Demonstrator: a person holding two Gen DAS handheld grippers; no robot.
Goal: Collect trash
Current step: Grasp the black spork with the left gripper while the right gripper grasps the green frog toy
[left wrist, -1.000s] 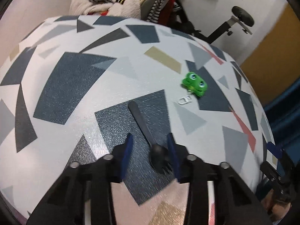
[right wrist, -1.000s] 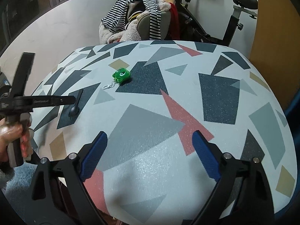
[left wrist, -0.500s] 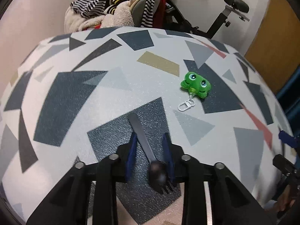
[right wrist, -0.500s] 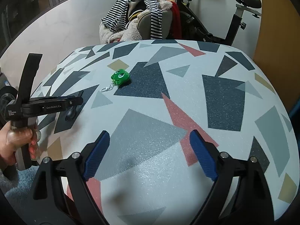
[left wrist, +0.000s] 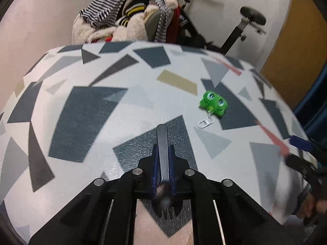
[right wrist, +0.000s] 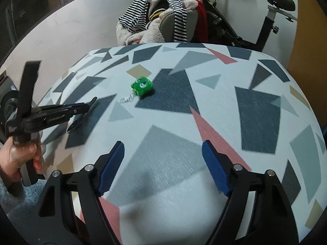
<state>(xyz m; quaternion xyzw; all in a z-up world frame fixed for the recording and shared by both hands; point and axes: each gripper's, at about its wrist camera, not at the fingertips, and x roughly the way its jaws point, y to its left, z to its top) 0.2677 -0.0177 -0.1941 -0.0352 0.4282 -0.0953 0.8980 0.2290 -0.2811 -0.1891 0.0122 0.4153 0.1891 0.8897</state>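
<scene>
A black plastic spork point(left wrist: 162, 143) is clamped between the blue pads of my left gripper point(left wrist: 163, 153), handle pointing forward, tines back toward the camera, just above the patterned table point(left wrist: 81, 106). In the right wrist view the left gripper point(right wrist: 81, 107) is at the left table edge with the spork's tines point(right wrist: 71, 128) hanging below it. My right gripper point(right wrist: 163, 163) is open and empty over the table's near side. A green frog keychain point(left wrist: 213, 103) lies on the table to the right of the spork; it also shows in the right wrist view point(right wrist: 142, 86).
A chair piled with striped and fleece clothes point(right wrist: 159, 16) stands behind the table. An exercise bike point(right wrist: 265, 24) is at the back right. A wooden panel point(left wrist: 296, 51) is on the right. The right gripper point(left wrist: 302, 153) shows at the table's right edge.
My left gripper has closed on the spork's handle and lifted it slightly; the jaws were open around it a second ago. The right gripper has stayed open, shifting slightly.
</scene>
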